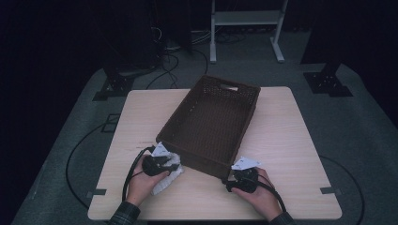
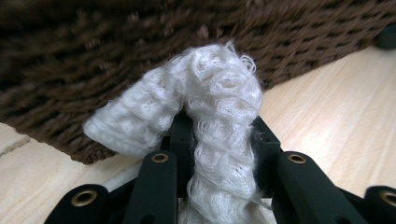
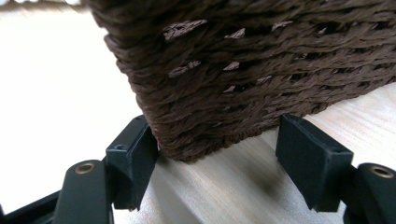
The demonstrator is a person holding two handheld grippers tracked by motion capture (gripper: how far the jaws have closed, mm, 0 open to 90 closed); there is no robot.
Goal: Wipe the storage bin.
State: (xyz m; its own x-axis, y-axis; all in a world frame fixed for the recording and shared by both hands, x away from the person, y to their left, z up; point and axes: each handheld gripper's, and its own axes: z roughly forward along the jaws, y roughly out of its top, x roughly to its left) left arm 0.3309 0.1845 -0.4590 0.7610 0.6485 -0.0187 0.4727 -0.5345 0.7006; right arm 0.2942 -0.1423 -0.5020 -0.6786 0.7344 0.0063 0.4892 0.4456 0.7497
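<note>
Item: white cloth (image 2: 219,135), knitted, loopy texture. Clenched between the jaws of the left claw (image 1: 158,164); one fold stands up past the jaw tips, and a loose end droops to one side of them. Picked up, not yet deposited.

Item: right claw (image 3: 219,156). Jaws spread, grasping nothing; the near corner of the basket sits between them, one pad at or almost at the weave, the other clear of it. Contact cannot be confirmed from this angle.

Item: brown woven basket (image 1: 213,117), just beyond both claws, angled across the desk (image 1: 291,140). Interior appears empty, though dim light makes this uncertain.

Status: early. Cloth is gripped beside the basket's near wall; lifting it over the rim and letting go inside probably remain.
</note>
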